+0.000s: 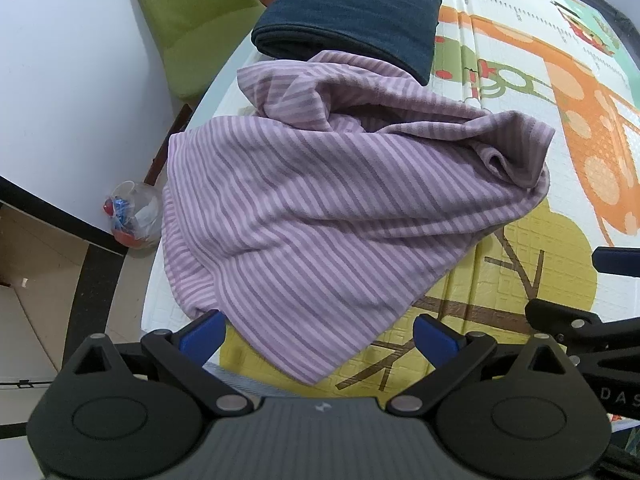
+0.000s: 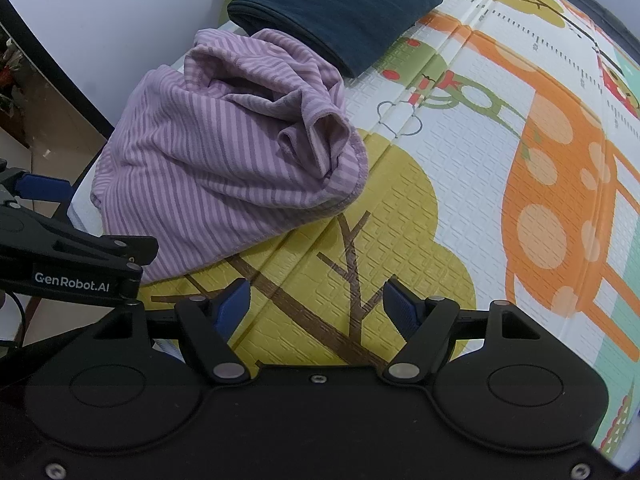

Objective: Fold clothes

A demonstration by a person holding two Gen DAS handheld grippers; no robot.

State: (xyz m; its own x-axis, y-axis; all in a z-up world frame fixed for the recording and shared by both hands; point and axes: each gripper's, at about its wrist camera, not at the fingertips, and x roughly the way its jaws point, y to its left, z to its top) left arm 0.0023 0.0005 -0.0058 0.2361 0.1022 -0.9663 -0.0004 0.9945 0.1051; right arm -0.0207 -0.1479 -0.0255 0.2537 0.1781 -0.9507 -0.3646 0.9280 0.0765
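Both grippers hover open above a crumpled striped garment on a play mat.

The left gripper point(image 1: 318, 330) stands wide, its blue pads just over the near corner of the purple striped garment point(image 1: 320, 200), nothing pinched between them. The right gripper point(image 2: 316, 306) is also spread wide, over the bare mat point(image 2: 460, 168), with the garment to its far left. The garment lies bunched at the mat's left edge. A folded dark blue cloth point(image 1: 352, 12) lies just beyond it, touching. A green chair point(image 1: 192, 20) stands farther left.
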